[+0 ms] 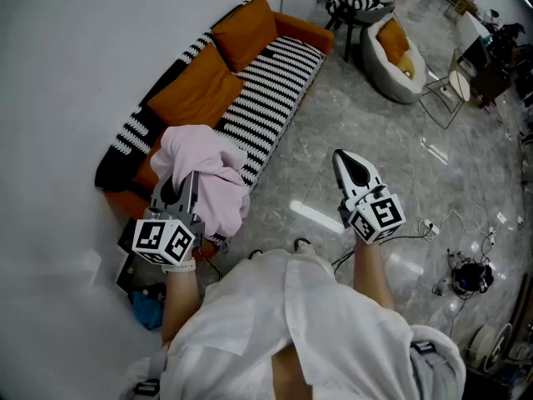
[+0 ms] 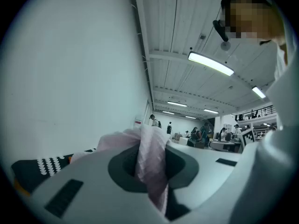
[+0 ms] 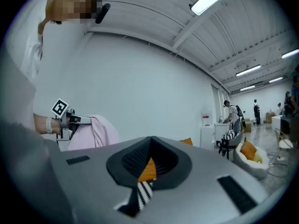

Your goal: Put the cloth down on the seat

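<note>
A pale pink cloth hangs bunched from my left gripper, which is shut on it, held in the air over the near end of the sofa. In the left gripper view the cloth is pinched between the jaws and drapes down over them. The sofa seat is black-and-white striped, with orange back cushions. My right gripper is over the marble floor to the right of the sofa, shut and holding nothing. The right gripper view shows the pink cloth at left.
A white wall runs along the left behind the sofa. A round grey pouf seat with an orange cushion and a striped chair stand at the back. Cables lie on the floor at right. A blue item lies by the sofa's near end.
</note>
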The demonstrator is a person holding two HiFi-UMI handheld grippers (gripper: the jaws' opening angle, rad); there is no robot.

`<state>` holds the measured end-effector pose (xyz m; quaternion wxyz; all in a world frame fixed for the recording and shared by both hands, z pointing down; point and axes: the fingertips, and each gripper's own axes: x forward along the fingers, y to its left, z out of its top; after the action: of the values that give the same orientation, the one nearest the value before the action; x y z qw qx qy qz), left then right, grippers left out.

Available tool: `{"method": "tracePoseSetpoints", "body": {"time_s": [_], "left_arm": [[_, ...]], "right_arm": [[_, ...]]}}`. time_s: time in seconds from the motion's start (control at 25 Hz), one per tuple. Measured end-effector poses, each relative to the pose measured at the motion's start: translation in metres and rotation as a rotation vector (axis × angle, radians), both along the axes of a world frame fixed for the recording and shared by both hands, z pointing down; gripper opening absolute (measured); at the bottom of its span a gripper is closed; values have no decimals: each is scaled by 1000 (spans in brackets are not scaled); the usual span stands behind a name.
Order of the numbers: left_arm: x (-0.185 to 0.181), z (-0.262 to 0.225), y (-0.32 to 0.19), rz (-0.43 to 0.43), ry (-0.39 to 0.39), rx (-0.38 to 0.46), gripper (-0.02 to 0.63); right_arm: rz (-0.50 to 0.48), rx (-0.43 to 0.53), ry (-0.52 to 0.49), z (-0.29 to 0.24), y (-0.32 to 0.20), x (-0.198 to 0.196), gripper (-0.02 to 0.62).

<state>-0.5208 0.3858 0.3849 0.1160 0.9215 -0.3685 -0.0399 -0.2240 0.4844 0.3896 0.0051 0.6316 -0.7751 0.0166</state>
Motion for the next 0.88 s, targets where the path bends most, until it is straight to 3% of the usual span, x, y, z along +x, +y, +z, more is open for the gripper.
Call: {"method": "tracePoseSetpoints", "body": {"time_s": [0.48,0.88], "left_arm": [[-9,-7,-6,23,47,-3,54],[38,12,-15,78,63,-49,54]], "right_arm": [[0,-8,8,-2,-7,-12,8],[31,-43,-38,21,-18,26,11]]}}
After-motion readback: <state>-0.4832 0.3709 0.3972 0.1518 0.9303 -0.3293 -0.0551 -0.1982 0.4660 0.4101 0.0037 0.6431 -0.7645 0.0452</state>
